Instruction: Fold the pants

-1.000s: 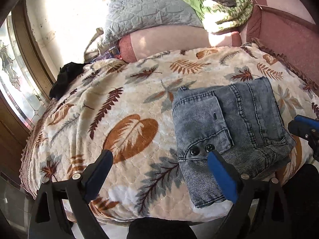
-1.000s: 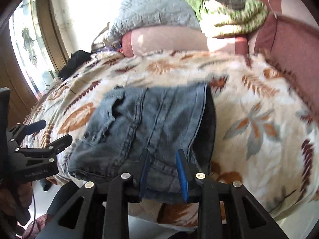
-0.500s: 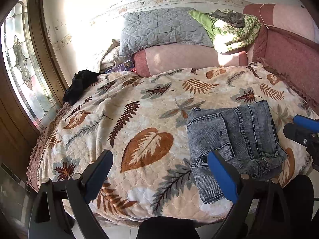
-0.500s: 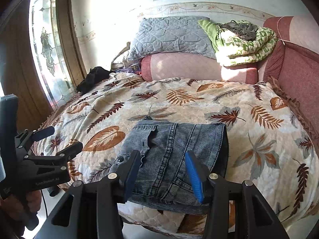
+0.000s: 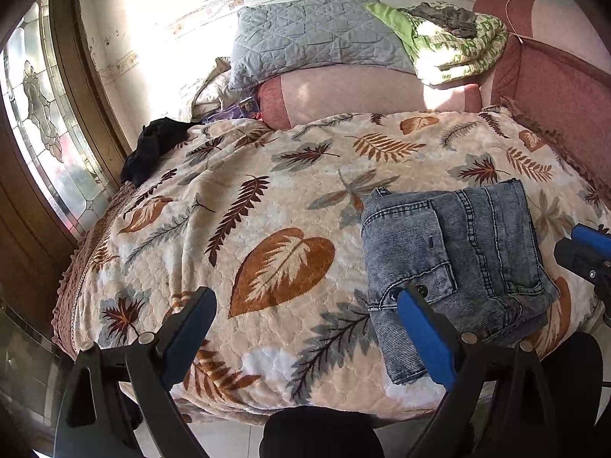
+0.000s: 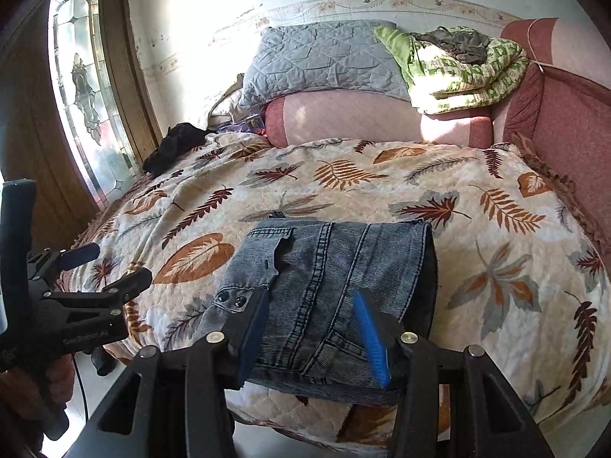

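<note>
The pants (image 5: pixel 454 263) lie folded into a compact denim bundle near the front edge of the leaf-print blanket (image 5: pixel 267 198). Right gripper (image 6: pixel 311 328) hovers just before them, jaws apart, empty. Left gripper (image 5: pixel 305 328) hangs off to the side, spread wide, gripping nothing.

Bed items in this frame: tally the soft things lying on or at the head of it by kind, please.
Folded jeans: 1
Leaf-print bedspread: 1
Grey quilted pillow: 1
Pink bolster: 1
Green patterned quilt: 1
Black garment at the far left edge: 1
Total: 6
</note>
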{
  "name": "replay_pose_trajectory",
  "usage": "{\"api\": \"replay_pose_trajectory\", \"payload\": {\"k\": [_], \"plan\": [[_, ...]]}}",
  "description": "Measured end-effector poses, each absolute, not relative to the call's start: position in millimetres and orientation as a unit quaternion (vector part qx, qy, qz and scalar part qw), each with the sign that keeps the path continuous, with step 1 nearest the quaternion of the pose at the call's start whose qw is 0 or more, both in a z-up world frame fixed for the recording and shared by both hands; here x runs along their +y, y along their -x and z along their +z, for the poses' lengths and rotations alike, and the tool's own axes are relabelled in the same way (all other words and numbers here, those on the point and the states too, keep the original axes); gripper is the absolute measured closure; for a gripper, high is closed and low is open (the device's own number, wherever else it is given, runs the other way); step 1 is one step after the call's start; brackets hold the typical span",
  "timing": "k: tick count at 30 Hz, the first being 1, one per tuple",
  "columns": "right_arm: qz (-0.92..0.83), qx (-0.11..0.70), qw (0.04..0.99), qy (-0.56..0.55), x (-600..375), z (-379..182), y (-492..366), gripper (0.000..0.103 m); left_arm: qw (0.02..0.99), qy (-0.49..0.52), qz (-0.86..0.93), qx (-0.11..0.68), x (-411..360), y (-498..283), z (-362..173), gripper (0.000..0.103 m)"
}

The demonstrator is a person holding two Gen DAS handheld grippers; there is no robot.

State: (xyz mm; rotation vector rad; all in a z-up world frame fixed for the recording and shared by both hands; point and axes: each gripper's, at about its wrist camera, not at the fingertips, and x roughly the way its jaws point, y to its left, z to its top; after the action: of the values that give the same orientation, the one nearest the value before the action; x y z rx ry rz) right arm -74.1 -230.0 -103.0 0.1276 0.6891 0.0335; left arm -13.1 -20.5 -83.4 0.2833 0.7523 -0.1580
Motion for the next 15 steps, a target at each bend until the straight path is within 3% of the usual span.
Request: {"api": "replay_pose_trajectory", "payload": {"k": [15], "plan": [[0.005, 0.372, 0.926, -0.066, -233, -124, 53, 0.052, 0.905, -0.125, -0.075, 0.4, -14, -9, -107, 0.007]]}}
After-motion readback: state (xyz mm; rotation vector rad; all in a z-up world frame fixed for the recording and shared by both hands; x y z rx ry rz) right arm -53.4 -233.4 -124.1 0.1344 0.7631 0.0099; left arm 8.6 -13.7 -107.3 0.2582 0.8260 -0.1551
